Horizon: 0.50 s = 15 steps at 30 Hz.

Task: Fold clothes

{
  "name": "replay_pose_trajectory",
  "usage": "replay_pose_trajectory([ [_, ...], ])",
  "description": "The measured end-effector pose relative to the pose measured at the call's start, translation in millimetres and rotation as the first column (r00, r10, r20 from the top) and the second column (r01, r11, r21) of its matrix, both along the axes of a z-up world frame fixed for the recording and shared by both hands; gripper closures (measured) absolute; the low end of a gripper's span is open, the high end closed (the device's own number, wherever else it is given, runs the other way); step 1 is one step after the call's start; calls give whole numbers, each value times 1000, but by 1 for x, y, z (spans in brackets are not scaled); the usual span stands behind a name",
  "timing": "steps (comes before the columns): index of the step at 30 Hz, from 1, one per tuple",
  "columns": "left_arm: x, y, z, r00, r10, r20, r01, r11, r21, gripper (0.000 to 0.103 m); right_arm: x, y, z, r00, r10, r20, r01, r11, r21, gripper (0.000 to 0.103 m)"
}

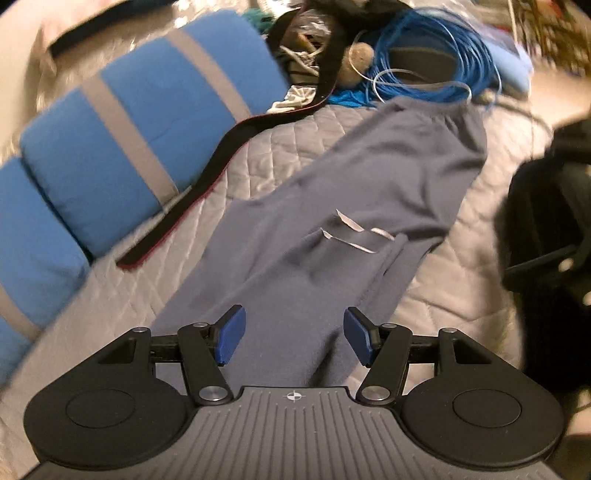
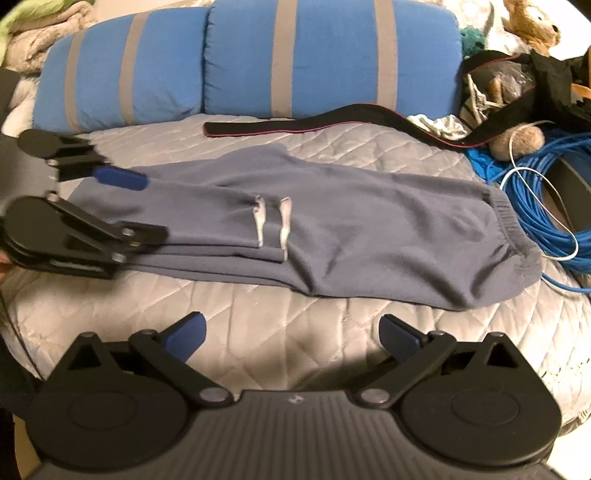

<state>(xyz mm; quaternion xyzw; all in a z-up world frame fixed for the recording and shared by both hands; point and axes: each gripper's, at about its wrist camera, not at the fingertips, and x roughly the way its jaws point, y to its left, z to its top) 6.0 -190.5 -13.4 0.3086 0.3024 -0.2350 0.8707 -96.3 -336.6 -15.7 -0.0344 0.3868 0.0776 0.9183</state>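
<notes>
Grey-blue sweatpants (image 2: 369,229) lie folded lengthwise on the quilted bed cover (image 2: 295,314), waistband (image 2: 513,236) to the right, white drawstrings (image 2: 273,225) on top. My left gripper (image 2: 151,208) hovers at the leg end on the left. Its blue pads stand apart above and below the cloth's edge, not pressing on it. In the left wrist view the pants (image 1: 332,192) stretch away from this gripper (image 1: 294,334), with the leg cloth under the gap. My right gripper (image 2: 293,338) is wide open over bare quilt, just in front of the pants' near edge.
Two blue pillows with grey stripes (image 2: 295,59) line the far side. A black strap with a red edge (image 2: 295,127) lies between them and the pants. A coil of blue cable (image 2: 535,206), plush toys (image 2: 532,22) and clutter sit beyond the waistband. A dark bulky object (image 1: 546,258) stands beside the bed.
</notes>
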Motion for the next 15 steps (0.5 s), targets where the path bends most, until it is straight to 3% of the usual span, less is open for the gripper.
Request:
replay_pose_trajectory([
  [8,1,-22,-22,996,-90,-5,91,995,38,46,4,-8,-6,999,-27,-18,27,999,26,0],
  [15,12,-25,-33,999,-35,-29,36,999,30,55,11,-19,-14,997,-54,-46,55,998,40,0],
])
